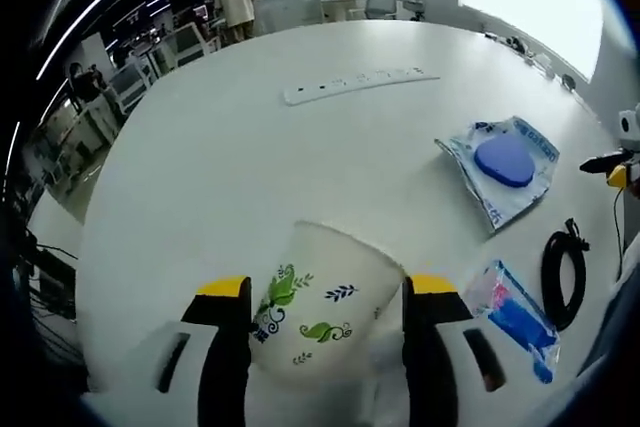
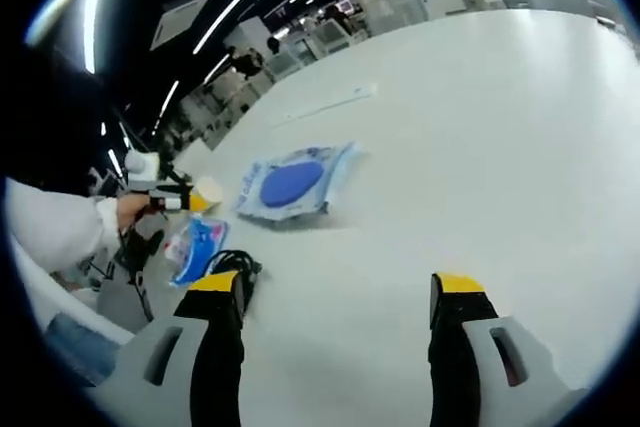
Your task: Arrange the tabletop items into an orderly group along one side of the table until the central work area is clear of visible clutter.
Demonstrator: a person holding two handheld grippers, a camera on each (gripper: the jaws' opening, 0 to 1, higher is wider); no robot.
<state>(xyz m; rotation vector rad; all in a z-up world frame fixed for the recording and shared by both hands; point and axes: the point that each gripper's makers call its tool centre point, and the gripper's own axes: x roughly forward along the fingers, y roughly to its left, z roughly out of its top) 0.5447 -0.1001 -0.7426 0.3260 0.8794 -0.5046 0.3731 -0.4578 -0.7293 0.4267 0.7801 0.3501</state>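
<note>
Left gripper view has a paper cup [image 1: 320,302] sitting between the jaws of the left gripper [image 1: 325,297], printed with green leaves. Its rim points toward 12 o'clock, away from the camera, so its long axis runs along the jaws; it appears tipped over or held sideways. The jaws sit close on both sides and seem to clamp it, though actual contact is hard to confirm.

At 2 o'clock lies a pouch [image 1: 505,167] with a blue disc inside, its long axis running roughly 11 to 5. At 4 o'clock a small blue packet [image 1: 515,317] lies just beside a coiled black cable [image 1: 565,267]. A white power strip [image 1: 355,84] stretches across at 12 o'clock, well apart from the rest, on the white table [image 1: 200,167].

Right gripper view shows the right gripper [image 2: 338,292] spread wide and holding nothing above bare table, with the same cluster at 10 o'clock and the left gripper's cup beside it.

I judge the step to be carrying the cup toward the group at the table's side. Next it needs setting upright near the pouch without crushing its thin wall.
</note>
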